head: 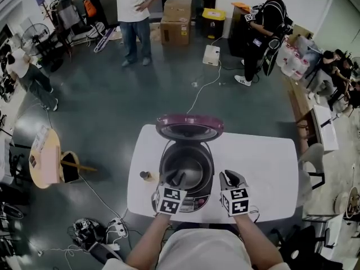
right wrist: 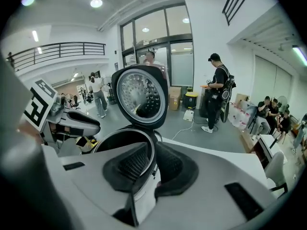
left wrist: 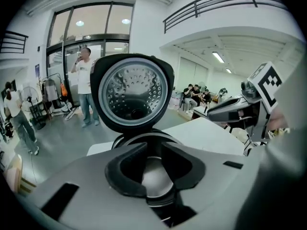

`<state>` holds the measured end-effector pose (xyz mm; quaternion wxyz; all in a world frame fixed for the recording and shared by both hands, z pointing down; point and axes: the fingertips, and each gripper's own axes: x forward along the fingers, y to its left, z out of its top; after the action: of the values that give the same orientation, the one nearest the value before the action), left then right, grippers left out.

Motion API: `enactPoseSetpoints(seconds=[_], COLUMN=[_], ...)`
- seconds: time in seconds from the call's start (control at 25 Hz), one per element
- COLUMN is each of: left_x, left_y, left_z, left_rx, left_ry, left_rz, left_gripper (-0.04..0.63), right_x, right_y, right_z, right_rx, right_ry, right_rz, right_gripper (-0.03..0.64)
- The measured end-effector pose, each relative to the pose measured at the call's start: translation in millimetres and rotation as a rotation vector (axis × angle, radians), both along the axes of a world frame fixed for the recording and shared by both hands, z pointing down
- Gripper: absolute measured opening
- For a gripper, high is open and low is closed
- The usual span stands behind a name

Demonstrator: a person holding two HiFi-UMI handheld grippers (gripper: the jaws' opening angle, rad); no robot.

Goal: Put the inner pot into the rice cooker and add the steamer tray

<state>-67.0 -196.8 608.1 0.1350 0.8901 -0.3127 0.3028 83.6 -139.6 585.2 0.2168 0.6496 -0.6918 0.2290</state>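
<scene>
The rice cooker [head: 192, 202] stands on the white table [head: 264, 167] with its dark purple lid [head: 189, 127] swung up and back. The metal inner pot [head: 185, 163] sits inside it. My left gripper [head: 176, 178] hovers over the pot's near left rim, its jaws a little apart with nothing between them; in the left gripper view [left wrist: 154, 163] the pot's inside [left wrist: 156, 178] shows through the gap. My right gripper [head: 230, 179] hangs just right of the cooker. In the right gripper view [right wrist: 152, 169] the narrow gap frames the cooker's rim [right wrist: 122, 134] behind it, with nothing held.
A small brown object [head: 145, 175] lies on the table left of the cooker. A white cable [head: 202, 89] runs from behind the cooker across the floor. A round wooden stool [head: 45, 159] stands left, a chair [head: 312, 162] right. People [head: 135, 16] and cardboard boxes [head: 176, 21] are farther back.
</scene>
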Motion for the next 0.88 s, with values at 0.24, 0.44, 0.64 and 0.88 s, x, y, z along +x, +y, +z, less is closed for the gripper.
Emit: enactPoseSetpoints(seconds=[0.24,0.44,0.64,0.88], left_x=[17.3,27.3,37.2,43.6], left_y=[22.5,44.3,66.1,85.1], left_z=[-23.0,-47.5,-69.4,-92.9], left_rx=[0.022,0.033,0.04,0.049], left_ry=[0.025,0.07,0.126,0.193], left_rz=[0.023,-0.004,-0.035,-0.064], left_gripper=[0.061,0.037,0.018,0.015], right_x=[9.7,19.1,29.8,34.8], right_y=[20.3,40.3,57.5,74.0], right_z=[-26.9,-46.2,-72.1,-97.8], right_rx=[0.058,0.088,0.142,0.193], right_ry=[0.004,-0.005,-0.02,-0.048], right_rz=[-0.024,-0.06,-0.109,-0.156], right_gripper=[0.031,0.015,0.012,0.012])
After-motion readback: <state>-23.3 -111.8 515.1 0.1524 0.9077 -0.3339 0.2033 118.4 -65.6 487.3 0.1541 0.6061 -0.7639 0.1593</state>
